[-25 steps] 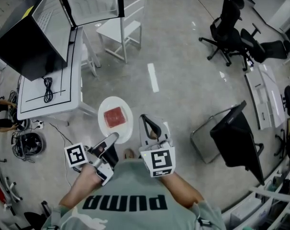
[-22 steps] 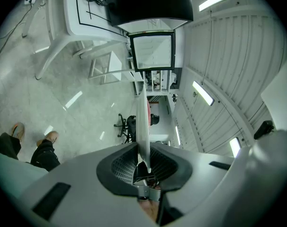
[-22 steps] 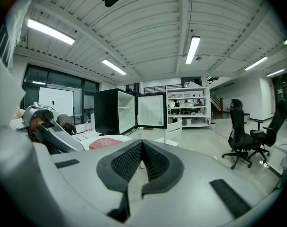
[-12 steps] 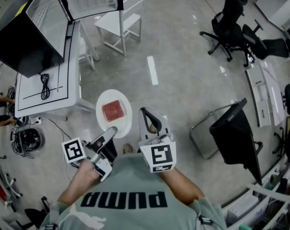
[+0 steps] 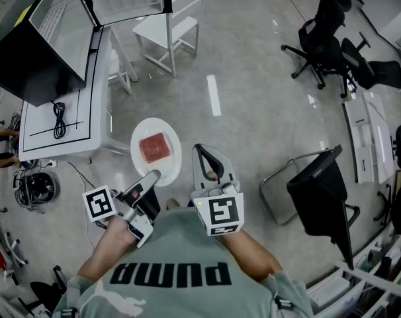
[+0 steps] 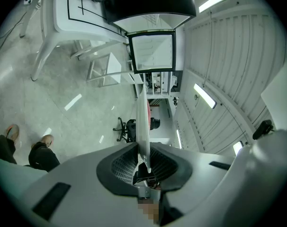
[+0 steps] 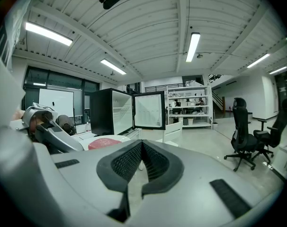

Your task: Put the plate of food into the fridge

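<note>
A white plate with a red block of food is held out level over the floor. My left gripper is shut on the plate's near rim. In the left gripper view the plate runs edge-on out of the pinching left gripper. The black fridge stands on a white table ahead and to the left, with its door swung open. In the right gripper view the fridge and door are straight ahead. My right gripper is beside the plate, shut and empty, as the right gripper view confirms.
A black cable lies on the table in front of the fridge. A white chair stands beyond the plate. Black office chairs are at the far right, and a dark folding seat is to my right. Shelving lines the far wall.
The plate and both grippers have drifted a little forward and left, nearer the table. The left gripper's hold on the plate is unchanged, and the right gripper stays shut.
</note>
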